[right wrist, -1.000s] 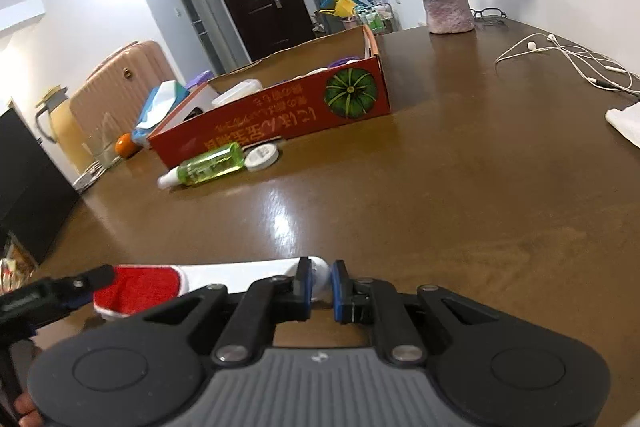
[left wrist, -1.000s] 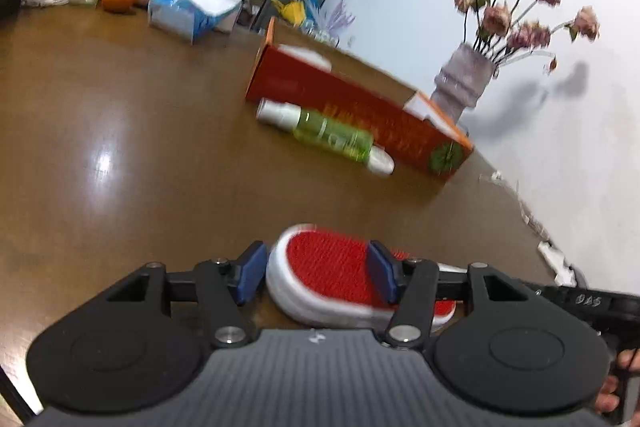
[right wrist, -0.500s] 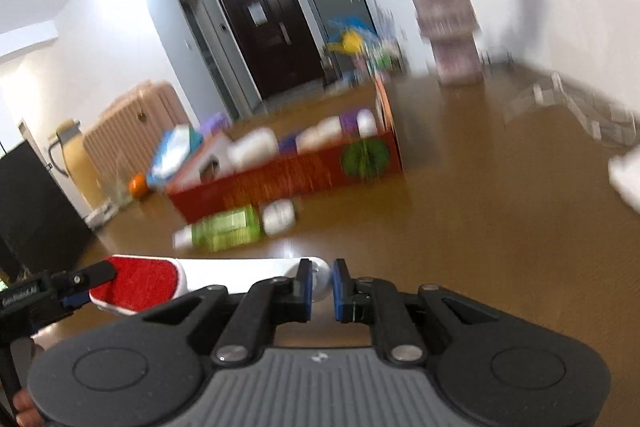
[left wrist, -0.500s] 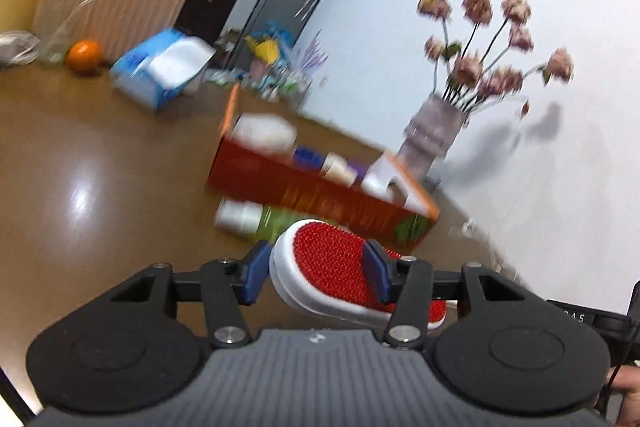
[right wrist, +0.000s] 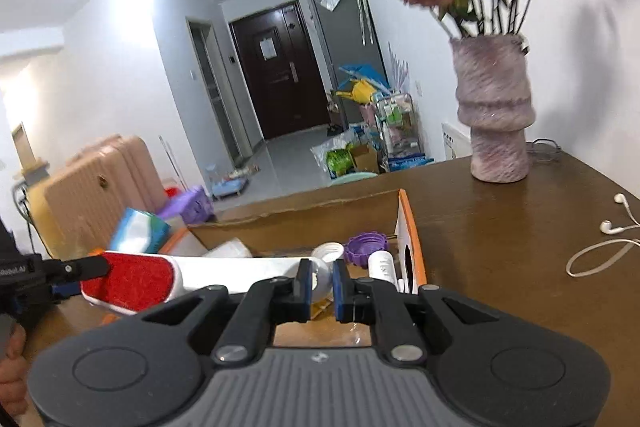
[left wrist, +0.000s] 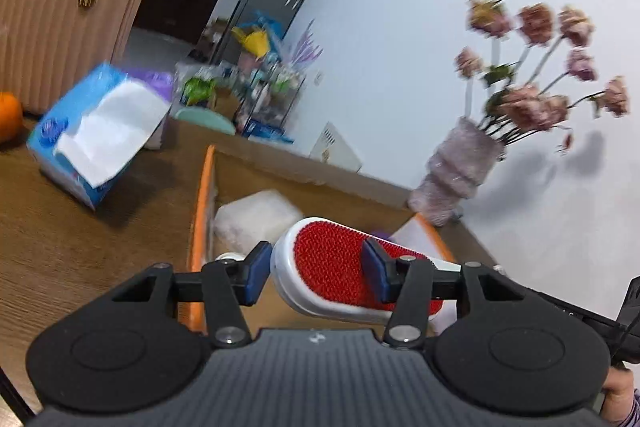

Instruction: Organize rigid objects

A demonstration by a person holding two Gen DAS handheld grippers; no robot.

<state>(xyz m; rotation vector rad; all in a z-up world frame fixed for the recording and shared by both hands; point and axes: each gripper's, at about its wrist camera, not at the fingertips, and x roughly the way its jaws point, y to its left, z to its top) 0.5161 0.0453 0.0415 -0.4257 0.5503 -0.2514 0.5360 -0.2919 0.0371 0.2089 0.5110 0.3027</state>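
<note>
Carrying: the lint brush [left wrist: 344,273], a white body with a red bristle pad, was held level above the open cardboard box [right wrist: 406,227], gripped at both ends.
Left hand-held gripper [left wrist: 316,269]: its jaws had just been closing; its blue pads clasped the red-padded head across its width.
Right hand-held gripper [right wrist: 319,285]: clenched tight on the rounded tip of the white handle.
Box contents: a purple ribbed cap [right wrist: 366,247], a white cap [right wrist: 328,251], a small white bottle [right wrist: 382,265] and a pale plastic-wrapped packet [left wrist: 256,215] lay inside, directly under and beyond the brush.
Box position: on the brown surface [right wrist: 520,267], its orange-edged side walls standing on either side of the brush.
Left of the box: a blue tissue pack [left wrist: 88,147] with a white sheet pulled out, and an orange [left wrist: 8,115] further off, in front of a pink suitcase [left wrist: 60,19].
Right of the box: a mauve vase [right wrist: 496,115] of dried roses, well apart, and white earphones [right wrist: 608,231] with looped cord on the surface.
Person: fingers showed at the frame edges behind each gripper.
</note>
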